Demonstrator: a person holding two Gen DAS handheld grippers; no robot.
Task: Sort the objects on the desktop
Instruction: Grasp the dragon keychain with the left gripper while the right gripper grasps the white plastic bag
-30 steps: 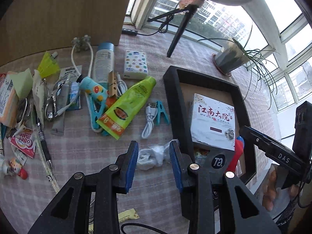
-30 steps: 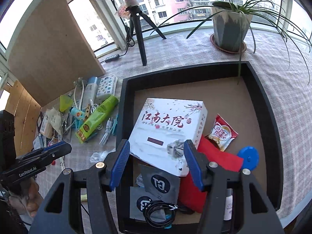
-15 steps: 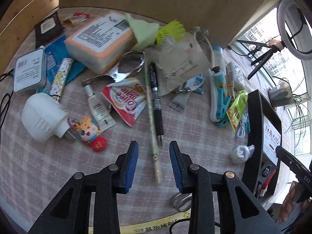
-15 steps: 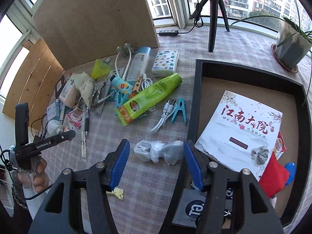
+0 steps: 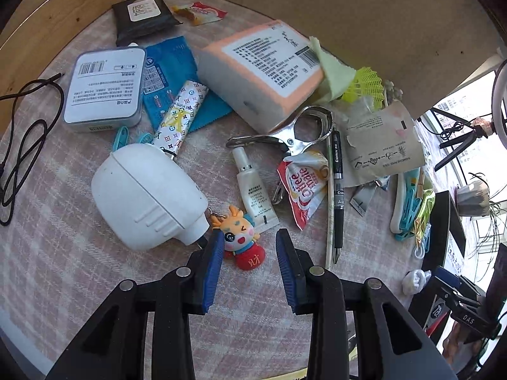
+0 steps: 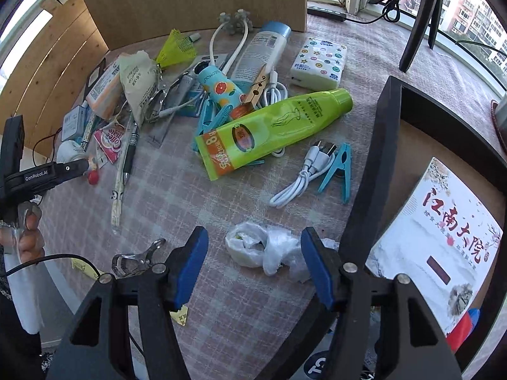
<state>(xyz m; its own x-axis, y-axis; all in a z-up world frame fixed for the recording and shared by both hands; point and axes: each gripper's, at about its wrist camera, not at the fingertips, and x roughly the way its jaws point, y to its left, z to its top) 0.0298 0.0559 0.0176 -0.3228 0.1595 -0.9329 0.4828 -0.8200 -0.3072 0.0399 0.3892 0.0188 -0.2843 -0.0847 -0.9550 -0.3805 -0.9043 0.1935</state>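
My left gripper (image 5: 247, 240) is open, its blue pads on either side of a small cartoon dragon keychain (image 5: 242, 240) with a red base, beside a white plastic case (image 5: 147, 194). A small white tube (image 5: 253, 191), a Coffee-mate sachet (image 5: 305, 186) and a black pen (image 5: 338, 186) lie just beyond. My right gripper (image 6: 255, 248) is open, its pads either side of a crumpled clear plastic bag (image 6: 264, 248) next to the black tray's wall (image 6: 372, 164). The tray holds a white booklet (image 6: 443, 240).
A green tube (image 6: 272, 129), white cable (image 6: 299, 179), blue clothespin (image 6: 337, 171), tissue pack (image 6: 320, 63) and spray bottle (image 6: 264, 50) crowd the mat. A metal clip (image 6: 136, 258) lies near the front edge. A pink-and-white box (image 5: 263, 69), tin (image 5: 103, 88) and wipes pack (image 5: 142, 15) lie far left.
The left gripper has swung left from the tray over the clutter and come down to the dragon keychain. The right gripper has moved from over the tray to the plastic bag.
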